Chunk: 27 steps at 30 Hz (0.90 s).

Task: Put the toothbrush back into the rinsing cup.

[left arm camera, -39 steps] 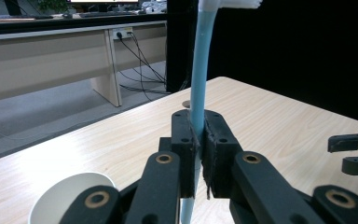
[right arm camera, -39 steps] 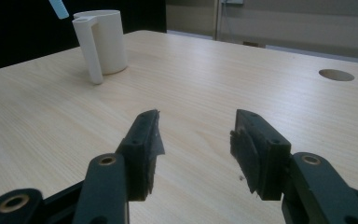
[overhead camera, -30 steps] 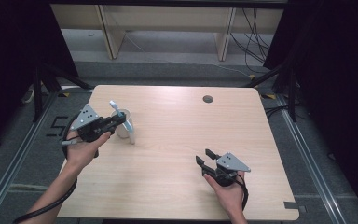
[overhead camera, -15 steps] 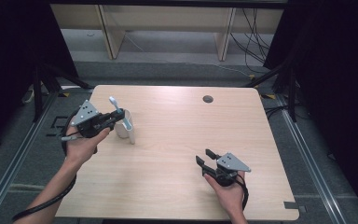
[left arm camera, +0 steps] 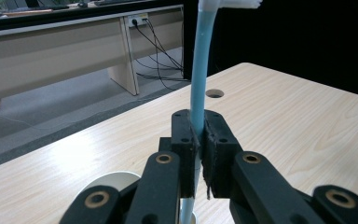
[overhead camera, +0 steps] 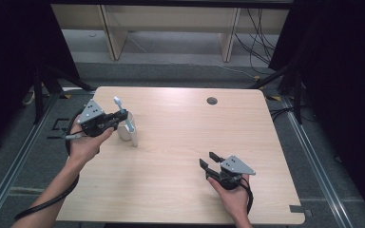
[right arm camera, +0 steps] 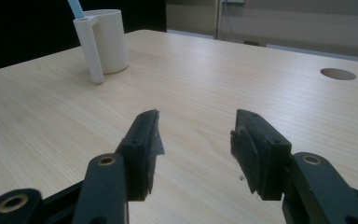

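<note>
A white mug [overhead camera: 126, 134] with a handle stands on the left part of the wooden table [overhead camera: 185, 137]. My left gripper [overhead camera: 120, 118] is shut on the pale blue handle of a toothbrush [overhead camera: 123, 112]. The brush leans with its white head up and its lower end down in the mug. In the left gripper view the jaws of the left gripper [left arm camera: 198, 140] clamp the toothbrush [left arm camera: 199, 70] just above the mug rim [left arm camera: 107, 179]. My right gripper [overhead camera: 208, 159] rests open near the table's front right, with nothing between its jaws. In the right gripper view the right gripper [right arm camera: 196, 135] faces the far-off mug [right arm camera: 107, 42] and toothbrush [right arm camera: 74, 8].
A round cable hole [overhead camera: 212, 100] sits near the table's far edge. Bare wood spans the stretch between the two grippers. Beyond the table are a shelf unit [overhead camera: 171, 28], floor cables and dark stands at both sides.
My left gripper has shifted slightly left with the toothbrush, whose head has risen a little over the mug. The right gripper has not moved.
</note>
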{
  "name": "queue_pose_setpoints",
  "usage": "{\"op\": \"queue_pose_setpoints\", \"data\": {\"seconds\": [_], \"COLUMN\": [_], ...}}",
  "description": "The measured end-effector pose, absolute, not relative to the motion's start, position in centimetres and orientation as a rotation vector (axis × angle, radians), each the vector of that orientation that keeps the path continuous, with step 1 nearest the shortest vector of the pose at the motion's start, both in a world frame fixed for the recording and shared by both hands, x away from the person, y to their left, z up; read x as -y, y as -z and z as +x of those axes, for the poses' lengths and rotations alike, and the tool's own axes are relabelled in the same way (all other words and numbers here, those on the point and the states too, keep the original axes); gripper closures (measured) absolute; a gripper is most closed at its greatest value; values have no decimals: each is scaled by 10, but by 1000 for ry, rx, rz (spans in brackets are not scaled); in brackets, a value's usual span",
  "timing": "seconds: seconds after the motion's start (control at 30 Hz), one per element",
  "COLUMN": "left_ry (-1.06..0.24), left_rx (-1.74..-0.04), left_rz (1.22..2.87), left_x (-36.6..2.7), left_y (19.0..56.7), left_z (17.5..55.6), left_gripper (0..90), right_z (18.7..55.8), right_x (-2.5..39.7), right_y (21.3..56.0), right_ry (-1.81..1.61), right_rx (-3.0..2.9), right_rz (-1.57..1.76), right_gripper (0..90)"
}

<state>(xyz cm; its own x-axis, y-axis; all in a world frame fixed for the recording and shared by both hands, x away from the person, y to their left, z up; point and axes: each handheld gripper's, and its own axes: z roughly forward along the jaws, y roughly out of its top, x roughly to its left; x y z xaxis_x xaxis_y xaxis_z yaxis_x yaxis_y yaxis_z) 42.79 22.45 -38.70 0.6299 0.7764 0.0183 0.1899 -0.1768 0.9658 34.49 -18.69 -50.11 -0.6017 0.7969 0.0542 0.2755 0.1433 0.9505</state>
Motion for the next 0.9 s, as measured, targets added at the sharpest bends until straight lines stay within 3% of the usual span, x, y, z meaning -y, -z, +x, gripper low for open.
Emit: {"op": "queue_pose_setpoints", "data": {"seconds": [0.9], "left_ry": [-595], "left_rx": [-851], "left_rz": [1745], "left_x": [-212], "left_y": [419], "left_z": [445], "left_gripper": [834], "right_z": [345], "right_x": [186], "right_y": [502], "right_ry": [-1470], "right_rx": [-1954], "right_rz": [1018], "right_gripper": [506]}}
